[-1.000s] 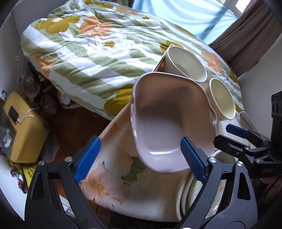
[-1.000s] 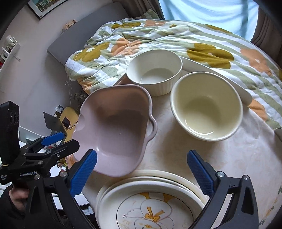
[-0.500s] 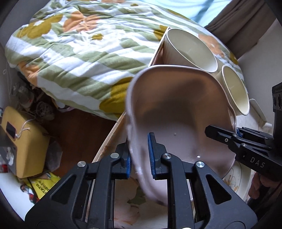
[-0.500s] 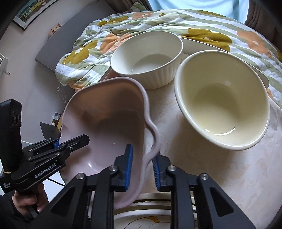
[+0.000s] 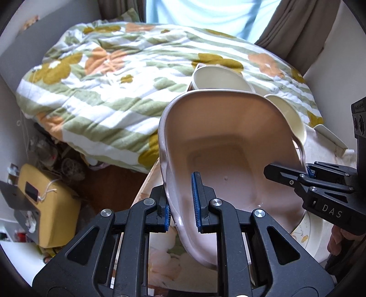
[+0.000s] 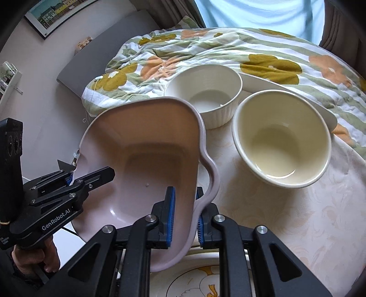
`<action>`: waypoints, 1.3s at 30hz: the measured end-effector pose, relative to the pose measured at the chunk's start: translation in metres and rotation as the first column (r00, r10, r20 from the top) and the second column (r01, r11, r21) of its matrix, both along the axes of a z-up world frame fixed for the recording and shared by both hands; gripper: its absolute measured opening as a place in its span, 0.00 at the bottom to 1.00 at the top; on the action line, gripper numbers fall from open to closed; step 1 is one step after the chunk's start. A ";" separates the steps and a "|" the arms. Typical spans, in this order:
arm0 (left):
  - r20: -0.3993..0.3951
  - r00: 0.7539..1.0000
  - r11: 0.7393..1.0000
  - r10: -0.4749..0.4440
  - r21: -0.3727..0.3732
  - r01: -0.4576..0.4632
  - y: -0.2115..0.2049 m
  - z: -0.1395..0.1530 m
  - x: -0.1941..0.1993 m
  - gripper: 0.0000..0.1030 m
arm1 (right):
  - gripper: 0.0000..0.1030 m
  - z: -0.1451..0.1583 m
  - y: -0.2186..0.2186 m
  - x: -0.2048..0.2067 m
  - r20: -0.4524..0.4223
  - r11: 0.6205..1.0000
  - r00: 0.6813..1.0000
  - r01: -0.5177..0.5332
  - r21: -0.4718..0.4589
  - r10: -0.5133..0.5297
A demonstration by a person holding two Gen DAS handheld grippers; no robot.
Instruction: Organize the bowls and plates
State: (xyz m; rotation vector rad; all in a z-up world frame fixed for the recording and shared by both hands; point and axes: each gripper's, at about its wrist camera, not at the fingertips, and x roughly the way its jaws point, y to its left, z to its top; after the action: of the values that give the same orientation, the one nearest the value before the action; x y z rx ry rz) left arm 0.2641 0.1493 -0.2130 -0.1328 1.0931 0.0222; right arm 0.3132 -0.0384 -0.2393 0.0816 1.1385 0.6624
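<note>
Left gripper (image 5: 181, 206) angling steeply downward, jaws clamping a dish wall, right gripper (image 6: 184, 216) angling downward, jaws clamping the opposite rim, a hand (image 6: 34, 258) gripping the left handle.

A bed fills the far side of the room, covered by a quilt (image 5: 109, 91) striped green and white with mustard and orange flowers, and behind it a pale blue curtain (image 6: 263, 13) glows with daylight between brown drapes (image 5: 304, 32). On the left a grey headboard (image 6: 96, 54) stands against a plain pale wall, where a framed picture (image 6: 57, 13) of buildings hangs. Down on the brown wooden floor (image 5: 114, 182) beside the bed sits a mustard-yellow case (image 5: 45, 205) among clutter, and the near table wears a cream floral cloth (image 6: 297, 217).
</note>
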 end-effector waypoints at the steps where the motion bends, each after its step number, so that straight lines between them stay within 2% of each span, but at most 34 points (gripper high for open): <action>1: 0.012 1.000 1.000 -0.005 0.008 0.005 -0.006 0.008 -0.004 0.13 | 0.15 0.006 -0.006 -0.004 0.012 1.000 1.000 0.005 0.010 -0.006; 6: 0.069 0.997 0.999 -0.027 0.032 0.024 -0.048 0.047 -0.026 0.13 | 0.15 0.039 -0.052 -0.033 0.077 0.999 0.996 0.030 0.046 -0.033; 11: 0.098 0.990 0.994 -0.097 0.057 0.092 -0.111 0.074 -0.048 0.13 | 0.15 0.064 -0.113 -0.068 0.134 0.996 0.987 0.081 0.046 -0.086; 19: 0.131 0.964 0.973 -0.231 0.027 0.229 -0.229 0.087 -0.082 0.13 | 0.15 0.075 -0.220 -0.117 0.168 0.973 0.958 0.227 0.045 -0.232; 25: 0.094 0.941 0.942 -0.325 -0.054 0.330 -0.305 0.067 -0.092 0.13 | 0.15 0.063 -0.288 -0.143 0.136 0.933 0.924 0.358 0.019 -0.357; 29: 0.045 0.919 0.914 -0.392 -0.092 0.395 -0.352 0.040 -0.090 0.13 | 0.15 0.042 -0.322 -0.151 0.088 0.898 0.895 0.439 -0.002 -0.438; 35: -0.012 0.894 0.890 -0.448 -0.101 0.445 -0.390 -0.005 -0.080 0.13 | 0.15 -0.001 -0.349 -0.148 0.000 0.858 0.858 0.514 -0.019 -0.514; 39: -0.044 0.880 0.879 -0.473 -0.096 0.467 -0.401 -0.032 -0.071 0.13 | 0.15 -0.023 -0.358 -0.143 -0.012 0.844 0.844 0.535 -0.035 -0.536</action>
State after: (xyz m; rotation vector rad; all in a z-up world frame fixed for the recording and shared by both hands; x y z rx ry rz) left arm 0.1936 -0.2520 -0.2454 0.0638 1.1701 -0.4617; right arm 0.1700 -0.3963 -0.2621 0.3704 1.0792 0.1413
